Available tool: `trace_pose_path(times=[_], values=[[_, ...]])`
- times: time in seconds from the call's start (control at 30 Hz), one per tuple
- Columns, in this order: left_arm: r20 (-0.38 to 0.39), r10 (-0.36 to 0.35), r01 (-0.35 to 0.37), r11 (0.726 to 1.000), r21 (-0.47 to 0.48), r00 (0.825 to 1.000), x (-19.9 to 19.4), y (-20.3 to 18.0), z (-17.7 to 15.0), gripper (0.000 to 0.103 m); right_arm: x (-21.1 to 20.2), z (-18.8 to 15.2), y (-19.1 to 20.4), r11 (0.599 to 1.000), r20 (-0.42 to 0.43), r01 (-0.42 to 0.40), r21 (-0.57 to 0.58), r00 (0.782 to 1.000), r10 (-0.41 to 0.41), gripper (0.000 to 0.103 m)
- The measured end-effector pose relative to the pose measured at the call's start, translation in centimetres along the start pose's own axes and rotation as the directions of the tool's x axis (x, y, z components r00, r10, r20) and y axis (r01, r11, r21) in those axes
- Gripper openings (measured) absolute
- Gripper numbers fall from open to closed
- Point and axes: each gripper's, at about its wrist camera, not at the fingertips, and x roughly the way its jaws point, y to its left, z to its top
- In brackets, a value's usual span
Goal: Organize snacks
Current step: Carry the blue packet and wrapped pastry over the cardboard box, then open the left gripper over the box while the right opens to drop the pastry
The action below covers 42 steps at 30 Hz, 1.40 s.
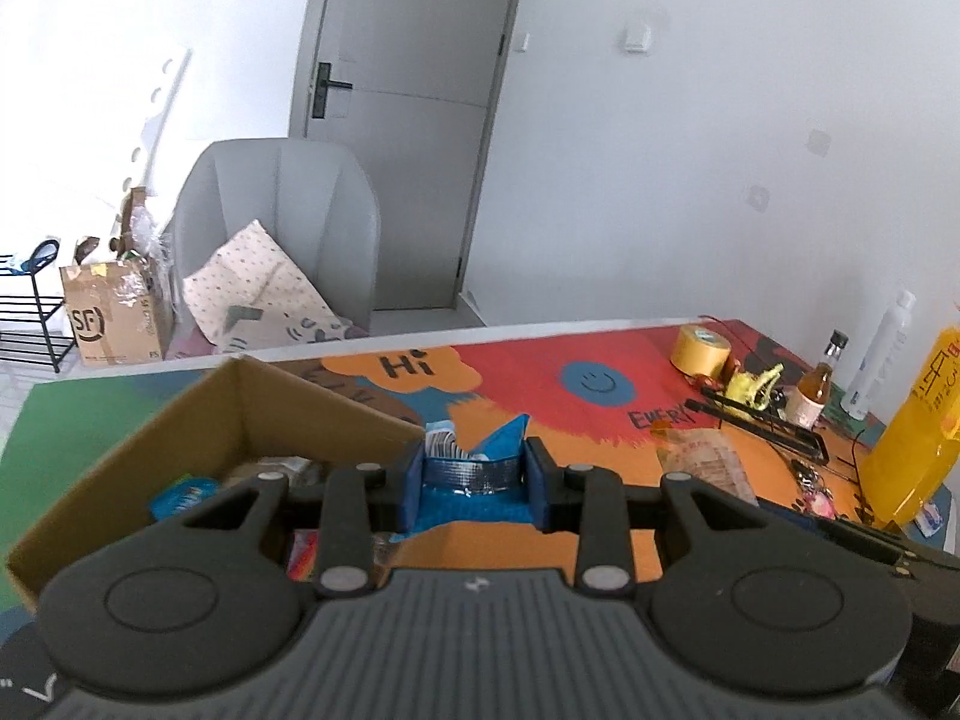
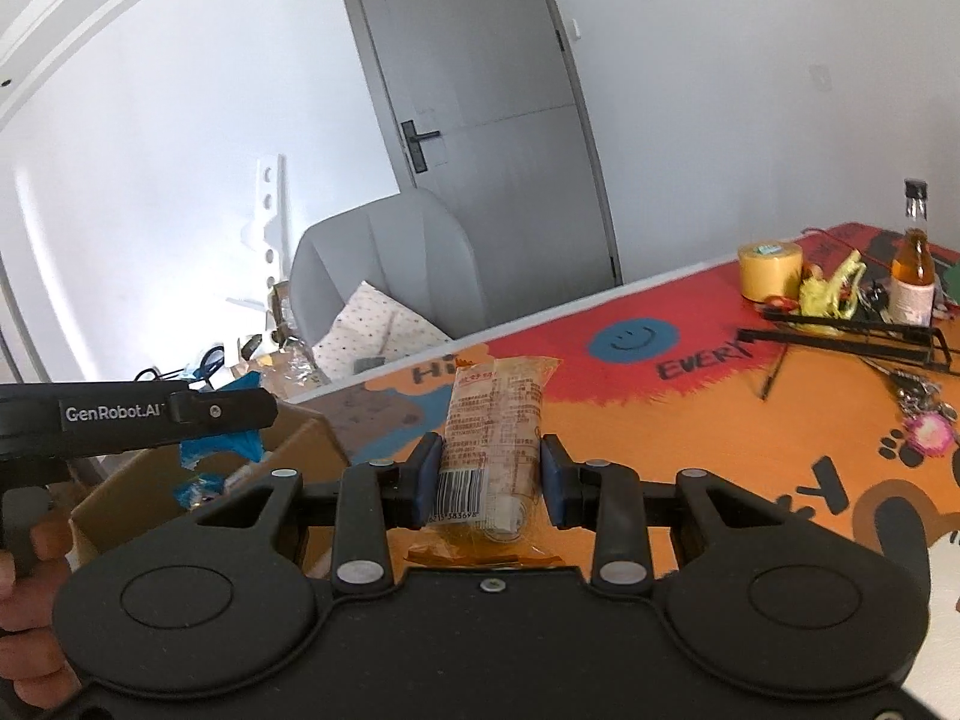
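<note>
Left hand-held gripper (image 1: 474, 489) pinches a blue snack packet (image 1: 477, 483) between its blue pads. It hangs just past the right wall of the cardboard box (image 1: 198, 420), above the worktop (image 1: 540, 372). More snacks already lie inside the box. The packet is soft and crinkly, so it could slip out and land beside the box, not in it. If it swings low, it could bump the box wall and push the box along.

Right hand-held gripper (image 2: 489, 480) pinches a clear snack bag (image 2: 495, 444) with a barcode, well to the right of the box. Its long top end sticks far out past the pads. That floppy end could catch on the box rim or fold over. Both hand-held grippers are heading for one box, I think, so they could knock together there.
</note>
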Motion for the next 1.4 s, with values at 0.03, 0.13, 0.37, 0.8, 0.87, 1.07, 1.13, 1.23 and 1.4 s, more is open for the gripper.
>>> trace_pose_path(times=[0.03, 0.13, 0.37, 0.8, 0.87, 1.07, 1.13, 1.23, 1.4], values=[[0.003, 0.003, -0.003, 1.0, -0.003, 1.0, -0.2, 0.3, 0.1, 0.033, 0.0, 0.0, 0.3, 1.0, 0.001, -0.004, -0.004, 1.0, 0.004, 0.033], [0.011, 0.017, -0.017, 1.0, -0.012, 1.0, -0.7, 1.3, 0.2, 0.033, 0.2, 0.2, 1.1, 1.0, 0.003, -0.009, -0.016, 1.0, 0.009, 0.033], [0.023, 0.046, -0.045, 0.998, -0.04, 0.999, -1.8, 3.8, 0.4, 0.033, 0.7, 0.6, 3.2, 0.998, 0.008, -0.036, -0.046, 0.999, 0.036, 0.033], [0.007, 0.098, -0.097, 0.992, -0.08, 0.995, -2.5, 9.0, 1.1, 0.033, 2.0, 0.9, 6.7, 0.994, 0.003, -0.083, -0.076, 0.996, 0.084, 0.033], [-0.006, 0.099, -0.099, 0.991, -0.085, 0.995, -2.5, 9.7, 1.0, 0.034, 2.3, 1.0, 7.3, 0.992, -0.001, -0.092, -0.085, 0.996, 0.092, 0.033], [-0.073, 0.071, -0.078, 0.991, -0.106, 0.995, -1.9, 11.2, 0.2, 0.043, 3.1, 0.9, 9.2, 0.988, -0.021, -0.112, -0.109, 0.994, 0.11, 0.033], [-0.074, 0.071, -0.079, 0.99, -0.114, 0.995, -2.0, 11.6, 0.0, 0.052, 3.3, 0.8, 9.7, 0.986, -0.027, -0.122, -0.113, 0.993, 0.119, 0.033], [-0.063, 0.07, -0.077, 0.99, -0.12, 0.996, -2.3, 12.2, -0.1, 0.064, 3.4, 0.8, 10.6, 0.983, -0.035, -0.133, -0.123, 0.991, 0.129, 0.033], [-0.05, 0.068, -0.074, 0.989, -0.127, 0.996, -2.8, 13.0, 0.1, 0.072, 3.3, 0.7, 11.7, 0.982, -0.043, -0.137, -0.129, 0.99, 0.133, 0.033]])
